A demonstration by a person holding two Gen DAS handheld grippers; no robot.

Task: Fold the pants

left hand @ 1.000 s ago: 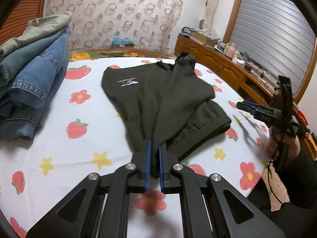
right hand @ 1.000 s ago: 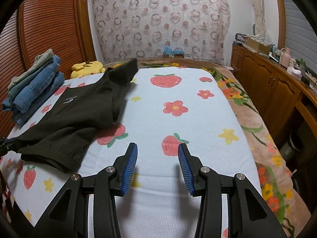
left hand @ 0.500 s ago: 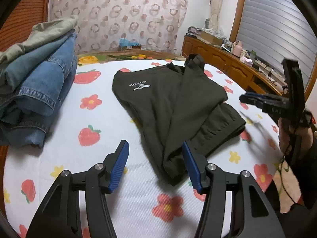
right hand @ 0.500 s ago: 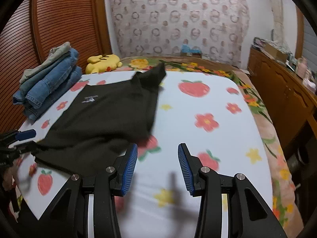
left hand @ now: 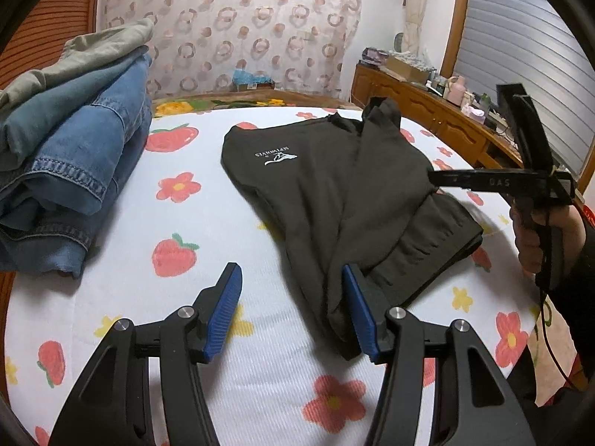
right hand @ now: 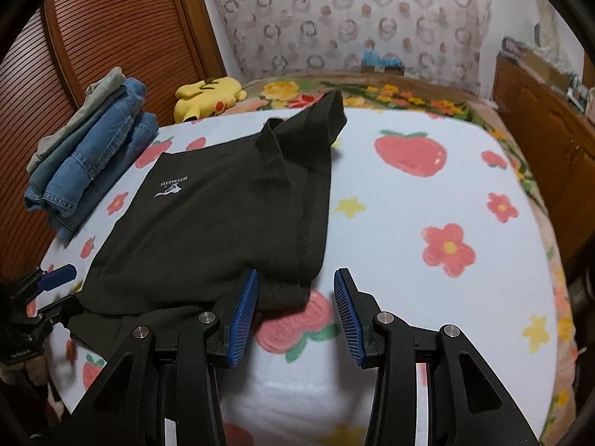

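Black pants (left hand: 334, 193) with a small white logo lie folded on the strawberry-print bed (left hand: 186, 252). My left gripper (left hand: 292, 297) is open just above the sheet; the near corner of the pants lies slack against its right finger, not pinched. My right gripper (right hand: 295, 297) is open too, and the pants (right hand: 223, 215) reach with one folded corner in between its fingers without being pressed. In the left wrist view the right gripper (left hand: 437, 179) hovers over the pants' right side, held by a hand (left hand: 539, 238). The left gripper (right hand: 65, 290) shows at the right wrist view's left edge.
A stack of folded jeans (left hand: 70, 171) sits on the bed's left side, (right hand: 85, 163) in the other view. A yellow plush toy (right hand: 208, 96) lies at the head of the bed. A slatted wooden door (right hand: 111, 37) stands behind the stack, a wooden cabinet (left hand: 427, 111) along the right.
My left gripper let go of the pants' near corner and opened wide. My right gripper swung left from bare sheet until the pants' edge came between its fingers.
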